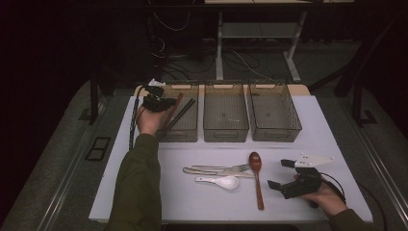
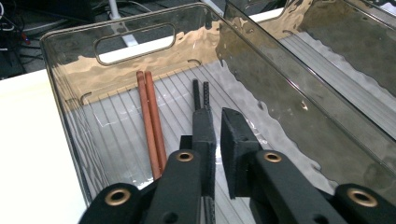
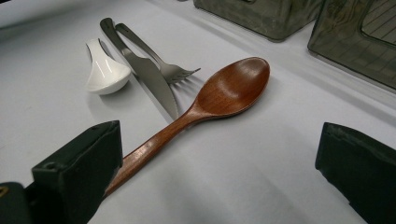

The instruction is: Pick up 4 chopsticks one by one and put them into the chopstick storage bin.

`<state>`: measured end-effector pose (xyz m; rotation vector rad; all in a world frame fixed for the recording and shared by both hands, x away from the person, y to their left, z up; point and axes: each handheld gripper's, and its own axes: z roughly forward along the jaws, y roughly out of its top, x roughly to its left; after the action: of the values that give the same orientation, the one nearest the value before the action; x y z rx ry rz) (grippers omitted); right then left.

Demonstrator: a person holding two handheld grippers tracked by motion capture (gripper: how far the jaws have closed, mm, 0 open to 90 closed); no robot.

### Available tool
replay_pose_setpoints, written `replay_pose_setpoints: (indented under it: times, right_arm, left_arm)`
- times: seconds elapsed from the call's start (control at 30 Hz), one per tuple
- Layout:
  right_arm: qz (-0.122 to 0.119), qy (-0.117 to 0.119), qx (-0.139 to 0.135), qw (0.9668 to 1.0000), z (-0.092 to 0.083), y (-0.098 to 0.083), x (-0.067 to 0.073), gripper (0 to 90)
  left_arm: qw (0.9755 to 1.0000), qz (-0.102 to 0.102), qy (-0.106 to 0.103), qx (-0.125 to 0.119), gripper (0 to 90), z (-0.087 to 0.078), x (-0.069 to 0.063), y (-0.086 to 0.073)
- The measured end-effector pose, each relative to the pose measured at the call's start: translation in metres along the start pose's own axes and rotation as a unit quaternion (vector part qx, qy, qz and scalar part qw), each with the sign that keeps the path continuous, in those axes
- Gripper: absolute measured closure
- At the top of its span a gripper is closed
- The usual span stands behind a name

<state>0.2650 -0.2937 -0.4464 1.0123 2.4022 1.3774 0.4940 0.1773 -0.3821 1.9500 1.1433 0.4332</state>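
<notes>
Left gripper [image 2: 217, 140]: in the left bin [image 2: 70, 116], jaws narrowly apart, pads free of black chopsticks [image 2: 201, 93] on its floor | right gripper [image 1: 281, 174]: jaws wide, empty, near-right of wooden spoon [image 3: 219, 98]

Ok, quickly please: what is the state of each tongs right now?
Left tongs: slightly open, holding nothing, above the black chopsticks.
Right tongs: wide open, empty, beside the brown wooden spoon.

The room is dark beyond the lit white table [image 1: 317, 139]. Grey carpet floor [image 1: 62, 144] surrounds it, with a floor outlet plate [image 1: 97, 148] to the left. Behind, cables [image 1: 166, 57] trail by a desk's white metal legs [image 1: 219, 48].
</notes>
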Motion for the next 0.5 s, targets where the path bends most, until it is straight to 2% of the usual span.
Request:
replay_pose_setpoints:
  times: [0.17,0.3,0.5]
  right_arm:
    - [0.001,0.0,0.001,1.0,0.0,0.0,0.0,0.7]
    - [0.001,0.0,0.0,1.0,0.0,0.0,0.0,0.7]
    - [0.001,0.0,0.0,1.0,0.0,0.0,0.0,0.7]
  left_arm:
    - [1.0,0.0,-0.007,0.001,77.0,-0.001,-0.002,0.0]
    - [0.9998,0.008,-0.019,0.007,68.5,-0.002,-0.007,0.001]
    - [0.998,0.033,-0.053,0.009,56.4,-0.01,-0.02,0.005]
